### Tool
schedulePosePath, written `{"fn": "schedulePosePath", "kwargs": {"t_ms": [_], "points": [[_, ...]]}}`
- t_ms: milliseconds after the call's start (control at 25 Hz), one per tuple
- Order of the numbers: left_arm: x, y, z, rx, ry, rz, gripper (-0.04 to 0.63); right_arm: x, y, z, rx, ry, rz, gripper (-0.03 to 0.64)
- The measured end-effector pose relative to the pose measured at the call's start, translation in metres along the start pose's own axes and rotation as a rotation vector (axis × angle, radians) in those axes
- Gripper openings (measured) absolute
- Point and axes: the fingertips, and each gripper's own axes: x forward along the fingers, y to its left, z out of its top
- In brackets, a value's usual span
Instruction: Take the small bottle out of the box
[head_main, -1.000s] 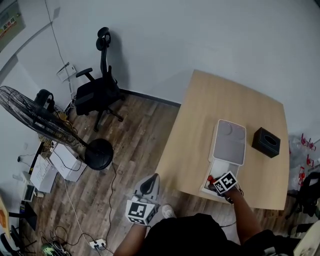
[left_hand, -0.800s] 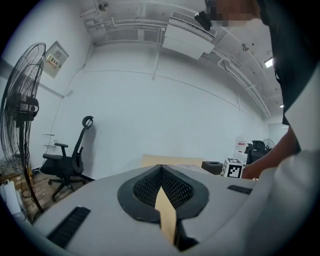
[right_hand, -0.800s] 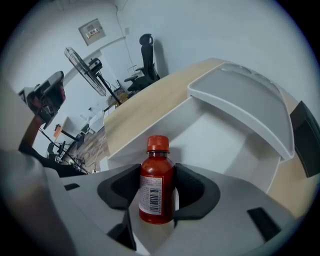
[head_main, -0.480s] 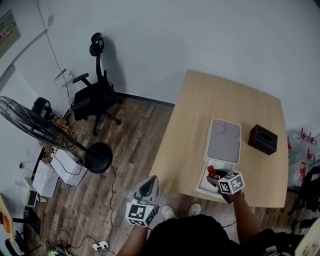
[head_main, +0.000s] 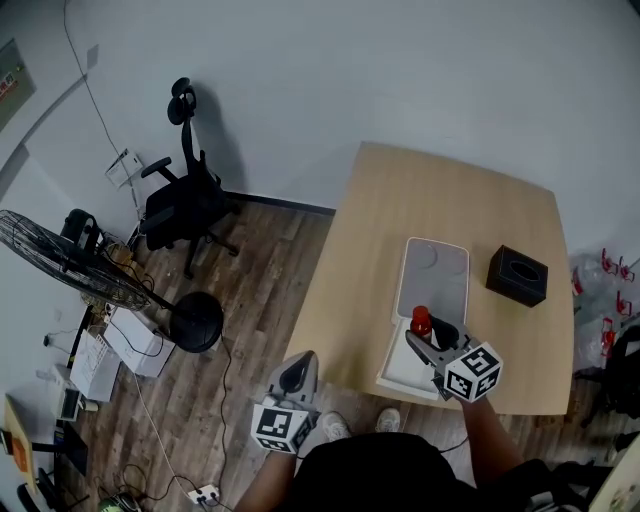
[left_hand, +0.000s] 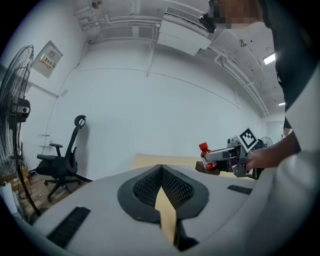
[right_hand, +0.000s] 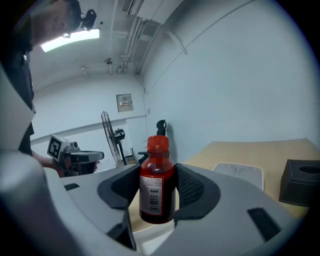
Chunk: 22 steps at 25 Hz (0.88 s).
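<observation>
A small bottle (right_hand: 157, 182) of red liquid, with a red cap and a white label, stands upright between my right gripper's (right_hand: 157, 186) pads, which are shut on its body. In the head view the bottle (head_main: 421, 323) hangs above the open white box (head_main: 398, 372) near the table's front edge, with the right gripper (head_main: 426, 340) round it. The box's lid (head_main: 437, 275) lies flat behind it. My left gripper (head_main: 296, 374) is shut and empty, off the table's left side over the floor. From the left gripper (left_hand: 161, 168) view the bottle (left_hand: 205, 157) shows at the right.
A black tissue box (head_main: 518, 275) sits on the wooden table (head_main: 380, 230) to the right of the lid. On the floor at left stand an office chair (head_main: 185, 195) and a pedestal fan (head_main: 70, 260), with cables and boxes nearby. A wall is behind the table.
My right gripper has risen out of the box with the bottle in it, from down inside the tray to above it. The left gripper has stayed in place.
</observation>
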Motion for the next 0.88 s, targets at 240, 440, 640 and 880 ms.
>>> {"fn": "schedulePosePath", "kwargs": {"t_ms": [240,440,640,880], "points": [[0.008,-0.013,0.008,0.019,-0.007,-0.014,0.015,-0.020,-0.001,0.048,-0.032,-0.190,-0.030,0.230],[0.013,-0.022,0.016,0.034,-0.019,-0.029,0.015,-0.043,0.007,0.084,-0.060,-0.303,-0.034,0.230],[0.011,-0.023,0.019,0.036,-0.019,-0.030,0.015,-0.061,0.023,0.117,-0.148,-0.350,-0.039,0.230],[0.016,-0.030,0.022,0.044,-0.024,-0.042,0.015,-0.067,0.024,0.130,-0.146,-0.346,-0.070,0.230]]}}
